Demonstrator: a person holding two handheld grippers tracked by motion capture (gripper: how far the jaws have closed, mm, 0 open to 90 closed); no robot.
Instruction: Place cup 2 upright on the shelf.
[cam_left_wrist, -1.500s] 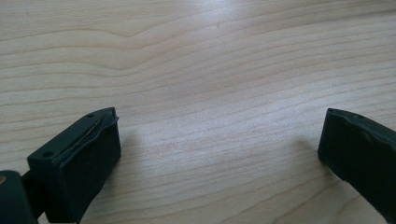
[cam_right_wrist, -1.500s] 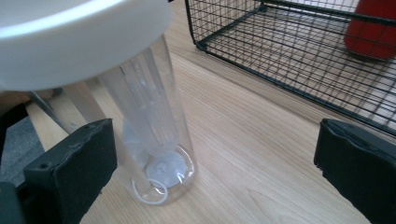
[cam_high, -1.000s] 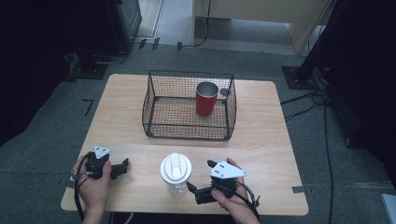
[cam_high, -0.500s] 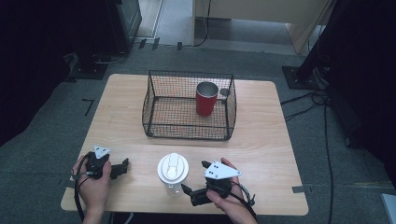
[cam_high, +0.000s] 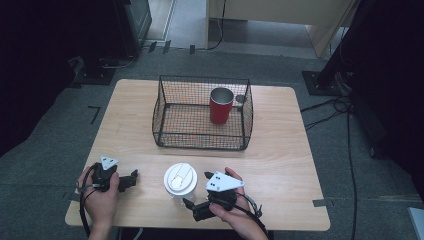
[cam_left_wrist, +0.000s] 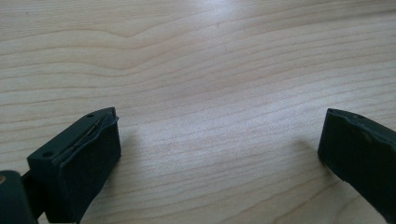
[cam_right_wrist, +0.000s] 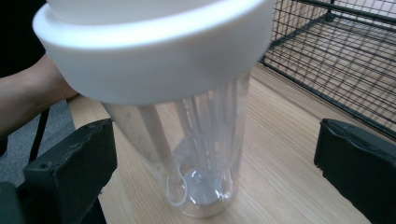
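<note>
Near the surface's front edge stands an upright clear cup (cam_high: 180, 184) with a white lid, between the wide-open, empty right tongs (cam_high: 196, 192). Left tongs (cam_high: 131, 179), also open and empty, rest farther away.

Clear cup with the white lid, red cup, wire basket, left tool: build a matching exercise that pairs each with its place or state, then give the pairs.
Things:
1. clear cup with the white lid
2. red cup
3. wire basket
4. left tool

Places or states:
A. upright inside the basket, at its right side
B. open over bare wood near the table's front left
C. at the middle back of the table
D. upright between the open jaws of the right tool

Pairs: 1-D, 2-A, 3-C, 4-B
</note>
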